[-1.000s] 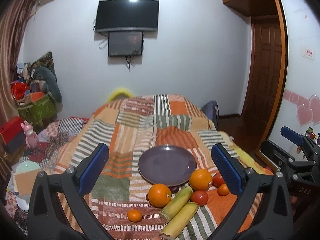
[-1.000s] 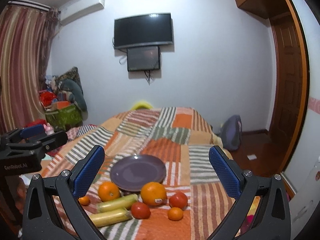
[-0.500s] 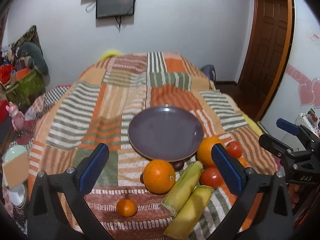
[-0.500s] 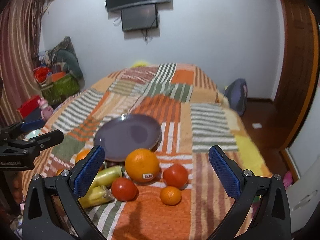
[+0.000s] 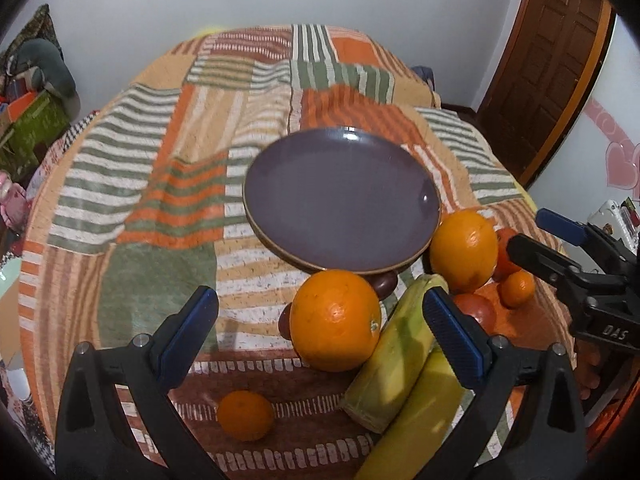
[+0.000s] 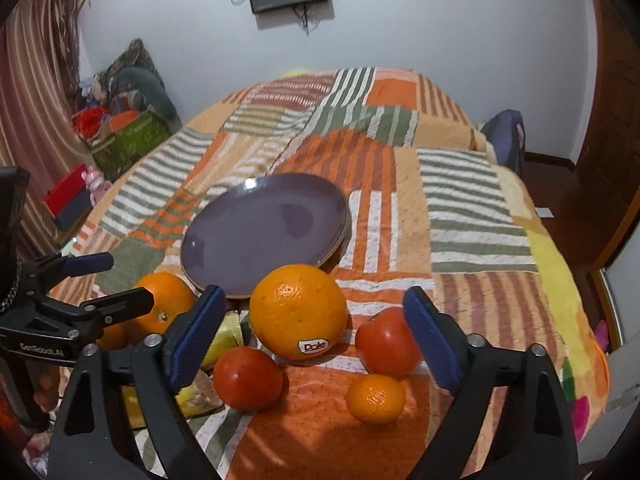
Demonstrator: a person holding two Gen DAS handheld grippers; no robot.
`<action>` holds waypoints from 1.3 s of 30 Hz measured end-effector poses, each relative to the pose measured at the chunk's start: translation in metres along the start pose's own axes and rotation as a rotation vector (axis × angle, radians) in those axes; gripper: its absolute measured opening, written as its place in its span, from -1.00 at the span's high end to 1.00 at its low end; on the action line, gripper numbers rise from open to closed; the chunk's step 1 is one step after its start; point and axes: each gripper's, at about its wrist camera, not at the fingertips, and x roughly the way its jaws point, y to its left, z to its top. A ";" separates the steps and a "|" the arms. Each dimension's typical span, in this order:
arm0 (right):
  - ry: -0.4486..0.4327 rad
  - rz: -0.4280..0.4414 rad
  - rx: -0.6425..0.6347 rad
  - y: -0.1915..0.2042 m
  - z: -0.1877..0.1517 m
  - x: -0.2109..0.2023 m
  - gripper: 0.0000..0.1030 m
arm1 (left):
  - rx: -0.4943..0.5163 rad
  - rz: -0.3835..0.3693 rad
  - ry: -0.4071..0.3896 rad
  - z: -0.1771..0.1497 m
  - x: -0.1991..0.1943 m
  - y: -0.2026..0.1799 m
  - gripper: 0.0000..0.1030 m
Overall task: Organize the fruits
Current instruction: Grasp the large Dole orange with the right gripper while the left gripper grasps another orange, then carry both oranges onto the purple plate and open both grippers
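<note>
— Fruits, listed by size: what do we log first?
— Under them, the striped patchwork blanket [image 5: 132, 184], then the purple plate [image 5: 340, 196], bare, lying on it.
— And the fruit itself?
— All on the blanket at the plate's near edge. Two yellow corn cobs [image 5: 394, 364] lie side by side. One large orange [image 5: 334, 322] sits between the left gripper's [image 5: 320, 330] spread fingers, touching a cob. A second large orange with a Dole sticker [image 6: 298, 312] sits between the right gripper's [image 6: 312, 330] fingers.
— Are we holding anything?
— No; both grippers stand released.
— Smaller items?
— Two tomatoes [image 6: 248, 378] flank the stickered orange, one mandarin [image 6: 375, 398] just before them, another mandarin [image 5: 245, 415] apart on the left.
</note>
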 end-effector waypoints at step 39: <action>0.098 0.028 -0.069 0.008 0.008 0.038 -0.30 | -0.006 -0.090 0.099 0.006 0.030 0.003 -0.05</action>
